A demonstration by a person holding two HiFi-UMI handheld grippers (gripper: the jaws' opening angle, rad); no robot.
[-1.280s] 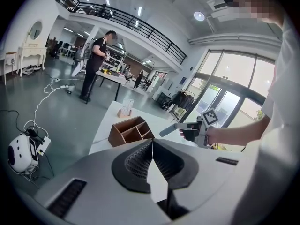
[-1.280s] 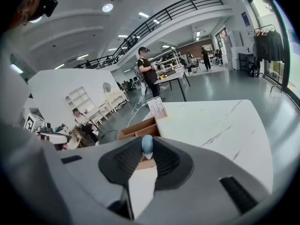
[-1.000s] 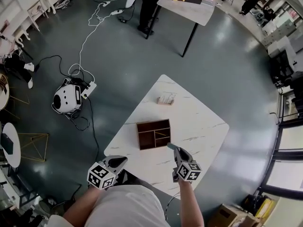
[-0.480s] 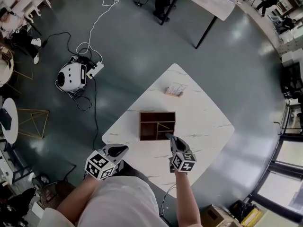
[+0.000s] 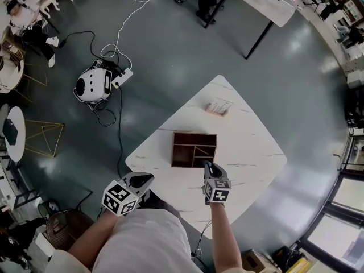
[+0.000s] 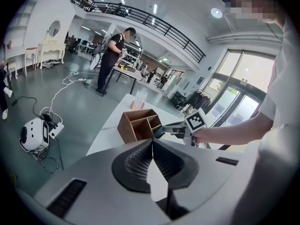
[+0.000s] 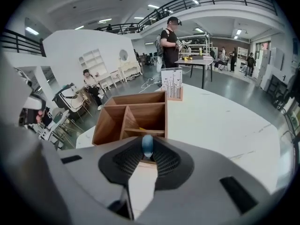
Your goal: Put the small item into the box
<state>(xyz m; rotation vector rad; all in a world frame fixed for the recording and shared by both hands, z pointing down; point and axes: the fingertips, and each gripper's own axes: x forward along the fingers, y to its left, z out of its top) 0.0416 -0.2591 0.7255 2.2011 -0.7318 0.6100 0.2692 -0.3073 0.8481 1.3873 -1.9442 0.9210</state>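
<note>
The wooden box point(image 5: 194, 149) with its dividers stands mid-table on the white marble table point(image 5: 250, 147). My right gripper point(image 5: 206, 165) hovers at the box's near right corner, shut on a small blue item point(image 7: 147, 144) pinched at its tips. In the right gripper view the right gripper point(image 7: 146, 153) looks over the near wall of the box point(image 7: 136, 118) into its compartments. My left gripper point(image 5: 141, 181) hangs at the table's near left edge, jaws shut with nothing in them. The left gripper view shows the left gripper point(image 6: 152, 143), the box point(image 6: 139, 124) and the right gripper point(image 6: 174, 128) beside it.
A small card stand point(image 5: 219, 107) sits on the table beyond the box. On the floor to the left lie a white device point(image 5: 94, 87) with cables and a gold-framed stand point(image 5: 40, 138). A person point(image 7: 169, 43) stands by another table point(image 5: 261, 1) farther back.
The right gripper has moved forward with the blue item, from short of the box to its near right corner. The head view has shifted. The left gripper stays put.
</note>
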